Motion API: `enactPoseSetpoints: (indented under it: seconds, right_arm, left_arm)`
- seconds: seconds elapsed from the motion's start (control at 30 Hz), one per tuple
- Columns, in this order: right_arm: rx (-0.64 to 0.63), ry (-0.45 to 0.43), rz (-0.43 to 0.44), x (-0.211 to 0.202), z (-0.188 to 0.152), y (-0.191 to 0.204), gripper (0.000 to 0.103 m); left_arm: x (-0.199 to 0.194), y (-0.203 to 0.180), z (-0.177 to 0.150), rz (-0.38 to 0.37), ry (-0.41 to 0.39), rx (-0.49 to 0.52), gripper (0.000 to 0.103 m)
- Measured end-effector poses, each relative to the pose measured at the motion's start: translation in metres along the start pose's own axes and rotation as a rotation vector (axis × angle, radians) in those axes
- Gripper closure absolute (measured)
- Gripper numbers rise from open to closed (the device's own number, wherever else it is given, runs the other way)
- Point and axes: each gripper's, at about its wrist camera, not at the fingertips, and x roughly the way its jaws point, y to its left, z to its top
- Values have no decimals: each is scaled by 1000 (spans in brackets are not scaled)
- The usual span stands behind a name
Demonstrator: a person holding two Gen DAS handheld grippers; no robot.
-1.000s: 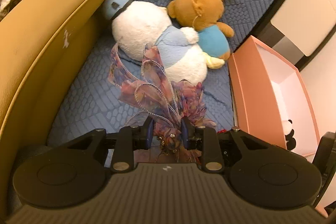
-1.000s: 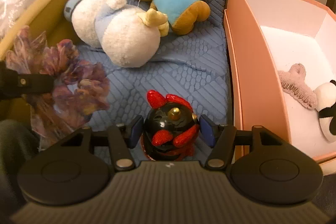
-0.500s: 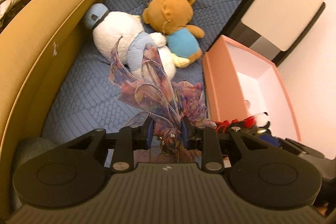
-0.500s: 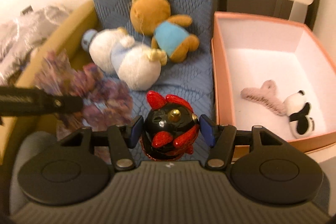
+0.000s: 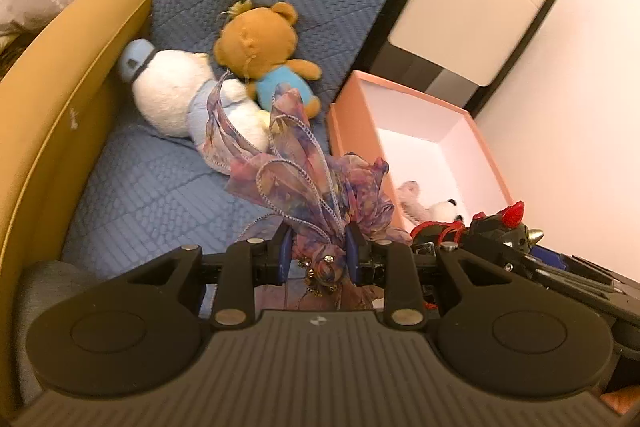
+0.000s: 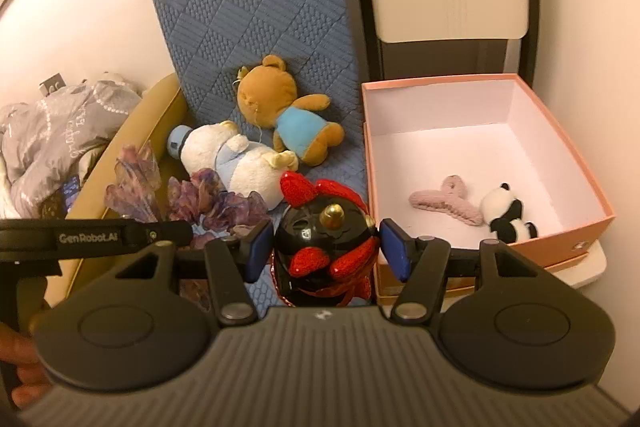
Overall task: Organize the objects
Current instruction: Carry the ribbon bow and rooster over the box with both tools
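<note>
I am gripping a purple bow [image 5: 304,187] tightly in my left gripper [image 5: 318,259] and a black rooster toy [image 6: 326,247] between the jaws of my right gripper [image 6: 326,253], holding both above the blue cushion [image 5: 152,187], just left of the pink box [image 6: 576,227]. A panda [image 6: 506,215] and hair clip [image 6: 444,201] are lying inside the box.

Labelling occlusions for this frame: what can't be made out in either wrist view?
- Left wrist view: the pink box floor and its panda toy are partly hidden behind the floral ribbon bow and the black rooster figurine.
- Right wrist view: the figurine's base is hidden by the tongs' body.
- Right wrist view: the left tongs' tips are buried in the bow.
</note>
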Motion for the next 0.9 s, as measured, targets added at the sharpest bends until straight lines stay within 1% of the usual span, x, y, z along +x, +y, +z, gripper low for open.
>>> enactPoseSetpoints:
  seconds: [0.2,0.5,0.7,0.9]
  right_arm:
    - [16,-18,-3,-19,-2,-17,42]
    - [38,-61,-17,-40,11,-54,42]
    - [60,-64,-18,-38,16,-80,42]
    - [79,-57,-19,-26,23,-106,42]
  left_arm:
    - [1,-30,-1,-44,-3,21,72]
    - [16,-85,9,-110,1,57,71]
    - [31,-108,15,-130,3,60,71]
    - [59,-124,26,-121,23,60,71]
